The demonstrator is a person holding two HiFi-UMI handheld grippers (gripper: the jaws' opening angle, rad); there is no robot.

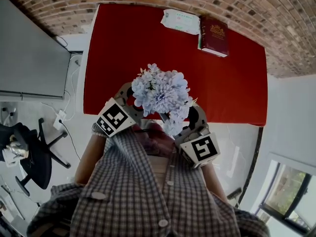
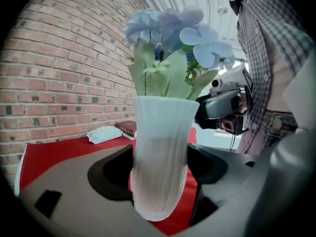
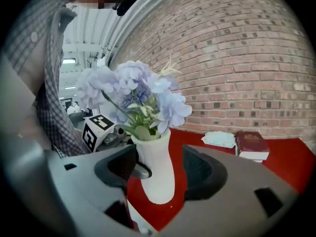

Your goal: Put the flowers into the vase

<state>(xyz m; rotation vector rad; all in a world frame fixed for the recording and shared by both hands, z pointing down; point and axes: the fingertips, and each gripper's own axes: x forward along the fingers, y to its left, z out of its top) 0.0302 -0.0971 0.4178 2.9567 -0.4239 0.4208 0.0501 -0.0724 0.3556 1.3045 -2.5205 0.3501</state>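
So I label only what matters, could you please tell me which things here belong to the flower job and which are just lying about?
Job: blue flowers, white vase, left gripper holding it, open right gripper.
Lying about: dark red book, white packet, office chair.

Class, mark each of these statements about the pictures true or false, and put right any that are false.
1. The flowers stand in the vase. True.
2. The flowers are red. False: they are pale blue.
3. The left gripper grips the vase. True.
4. The right gripper holds the book. False: its jaws stand apart, gripping nothing, and the book lies on the red table.
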